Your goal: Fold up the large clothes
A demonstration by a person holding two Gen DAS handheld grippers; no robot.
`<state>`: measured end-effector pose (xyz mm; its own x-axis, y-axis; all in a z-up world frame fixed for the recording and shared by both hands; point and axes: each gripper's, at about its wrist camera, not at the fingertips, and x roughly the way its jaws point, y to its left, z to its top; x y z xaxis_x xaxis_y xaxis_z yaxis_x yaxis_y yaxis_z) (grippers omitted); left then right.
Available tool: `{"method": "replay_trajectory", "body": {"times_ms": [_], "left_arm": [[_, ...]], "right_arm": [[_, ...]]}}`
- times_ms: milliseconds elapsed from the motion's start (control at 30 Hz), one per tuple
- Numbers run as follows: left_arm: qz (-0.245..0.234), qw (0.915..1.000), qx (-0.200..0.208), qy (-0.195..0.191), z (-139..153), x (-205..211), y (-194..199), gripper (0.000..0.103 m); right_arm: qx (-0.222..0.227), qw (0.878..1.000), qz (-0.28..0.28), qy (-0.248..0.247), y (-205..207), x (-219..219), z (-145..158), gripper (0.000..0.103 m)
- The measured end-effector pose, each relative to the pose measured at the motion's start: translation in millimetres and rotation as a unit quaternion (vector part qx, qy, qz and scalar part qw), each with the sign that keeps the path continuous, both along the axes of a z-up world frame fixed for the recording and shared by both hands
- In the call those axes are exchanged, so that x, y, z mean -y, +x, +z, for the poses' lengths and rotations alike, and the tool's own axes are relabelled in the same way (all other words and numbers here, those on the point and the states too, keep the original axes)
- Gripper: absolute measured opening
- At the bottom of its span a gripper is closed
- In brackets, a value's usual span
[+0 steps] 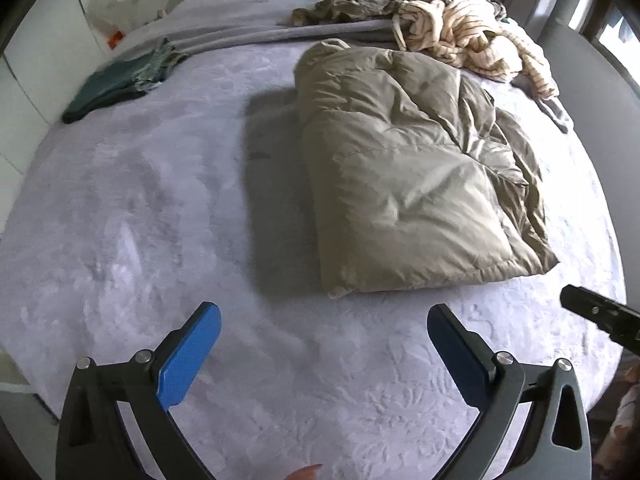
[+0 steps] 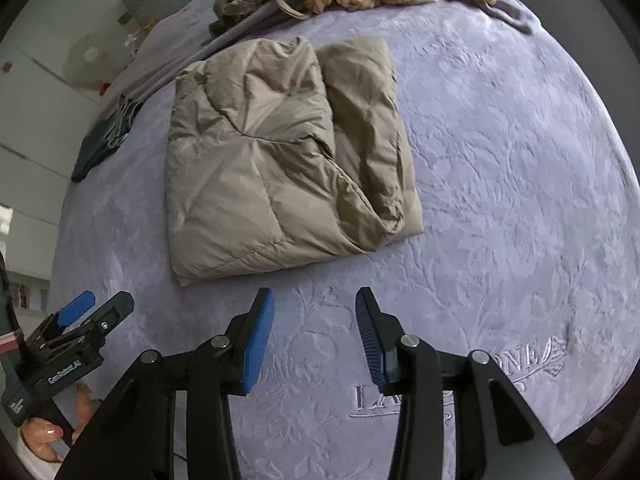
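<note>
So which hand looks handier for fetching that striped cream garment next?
Probably the right gripper: the striped cream garment lies heaped at the bed's far right, beyond the folded khaki puffer jacket. Both grippers are open and empty.

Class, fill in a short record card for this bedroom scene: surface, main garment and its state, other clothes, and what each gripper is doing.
Surface: bed with a lilac blanket
Main garment: khaki padded jacket, folded into a bundle, lying flat
Other clothes: striped cream garment heaped at the far edge; dark green clothes, folded, at the far left
Left gripper: open, empty, above the blanket
Right gripper: open, empty, near the jacket's near edge
</note>
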<state>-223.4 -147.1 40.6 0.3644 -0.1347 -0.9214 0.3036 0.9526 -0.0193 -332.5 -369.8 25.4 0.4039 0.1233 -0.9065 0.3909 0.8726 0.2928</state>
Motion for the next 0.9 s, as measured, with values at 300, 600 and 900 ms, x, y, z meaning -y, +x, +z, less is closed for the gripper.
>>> {"method": "replay_trajectory", "body": {"times_ms": [300, 600, 900], "left_arm": [[0.032, 0.9989, 0.034, 0.008, 32, -5, -28, 0.103], [0.05, 0.9965, 0.066, -0.01, 73, -8, -50, 0.103], [0.045, 0.993, 0.106, -0.027, 113, -3, -70, 0.103]], "right_arm": [[0.024, 0.999, 0.015, -0.038, -17, -3, 32, 0.066], [0.061, 0.995, 0.019, -0.08, -39, -6, 72, 0.083], [0.118, 0.985, 0.018, -0.121, -50, -11, 108, 0.103]]}}
